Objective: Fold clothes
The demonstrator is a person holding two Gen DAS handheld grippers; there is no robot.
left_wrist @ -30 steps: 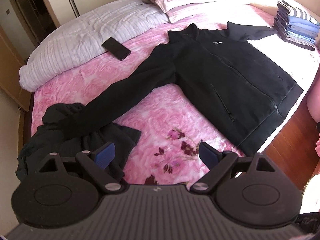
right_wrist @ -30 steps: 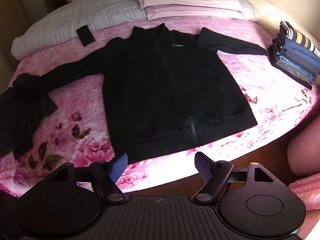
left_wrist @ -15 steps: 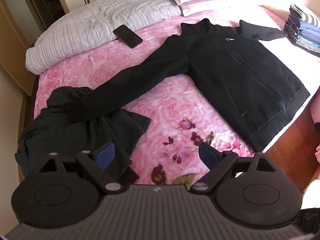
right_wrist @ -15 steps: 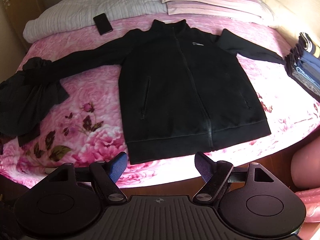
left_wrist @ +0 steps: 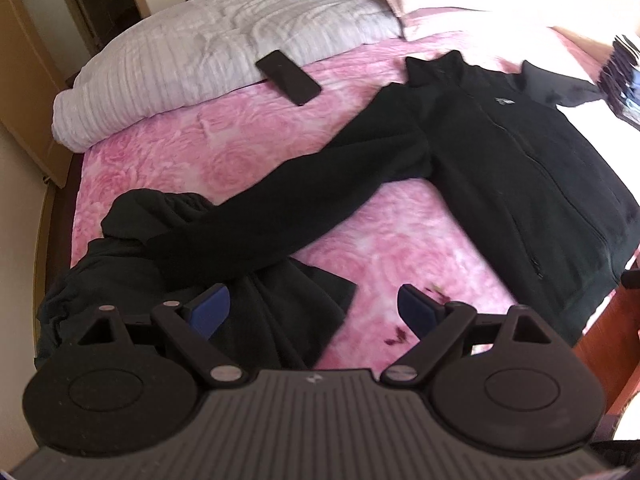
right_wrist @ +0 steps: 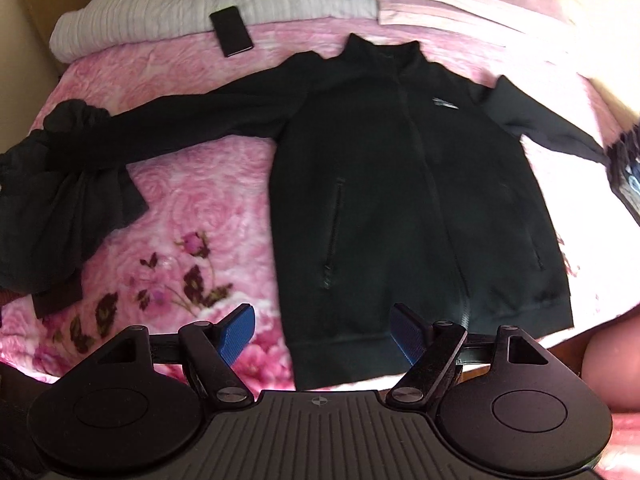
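- Jacket (right_wrist: pixel 400 184), black zip-up, is lying flat front-up on the bed (right_wrist: pixel 208 208), both sleeves spread out to the sides.
- We are seeing its left-side sleeve end lying over a crumpled dark garment (left_wrist: pixel 168 280) near the bed's edge.
- We are holding the left tongs (left_wrist: pixel 314 312) spread wide, nothing between them, hovering over that crumpled garment.
- We are holding the right tongs (right_wrist: pixel 322 334) spread wide too, empty, over the jacket's bottom hem.
- Phone (left_wrist: pixel 288 78) is resting against the white quilt (left_wrist: pixel 224 40).
- Folded stack (left_wrist: pixel 626 76) is sitting at the far right, partly cut off.
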